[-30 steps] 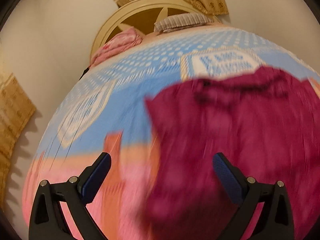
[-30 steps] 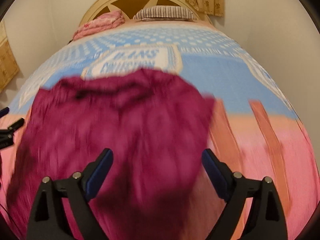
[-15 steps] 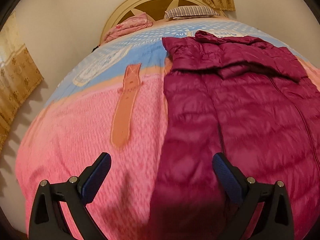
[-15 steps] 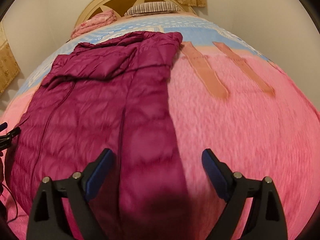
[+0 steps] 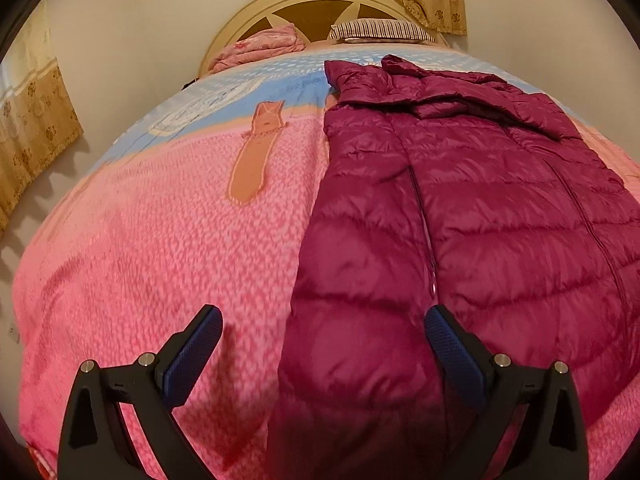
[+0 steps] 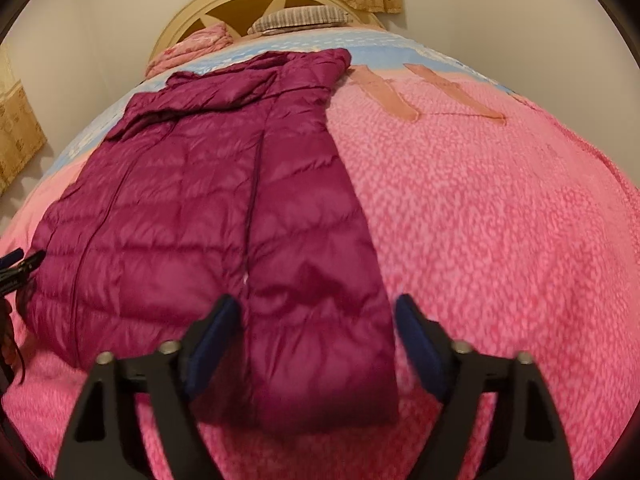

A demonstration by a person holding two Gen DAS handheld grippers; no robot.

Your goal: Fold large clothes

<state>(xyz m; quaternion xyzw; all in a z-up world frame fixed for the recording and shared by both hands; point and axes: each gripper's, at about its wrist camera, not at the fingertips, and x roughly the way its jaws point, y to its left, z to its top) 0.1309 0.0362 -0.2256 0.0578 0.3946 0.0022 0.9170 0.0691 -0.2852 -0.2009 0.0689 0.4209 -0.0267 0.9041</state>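
Note:
A magenta quilted puffer jacket [image 5: 460, 216] lies flat on the pink bedspread [image 5: 160, 260], its hem towards me and its hood towards the headboard. It also shows in the right wrist view [image 6: 208, 216]. My left gripper [image 5: 320, 344] is open and empty above the jacket's left hem part. My right gripper [image 6: 316, 336] is open and empty above the jacket's right hem corner. The tip of the left gripper shows at the left edge of the right wrist view [image 6: 20, 266].
The bed fills both views, with a cream round headboard [image 5: 320, 4], a striped pillow [image 5: 380, 30] and a folded pink blanket [image 5: 260, 46] at its far end. Walls stand on both sides and patterned curtains [image 5: 32, 120] hang at the left.
The jacket was a blurred mass high in both views a second ago; now it lies spread flat on the bed. Both grippers have drawn back to its hem end and stayed open.

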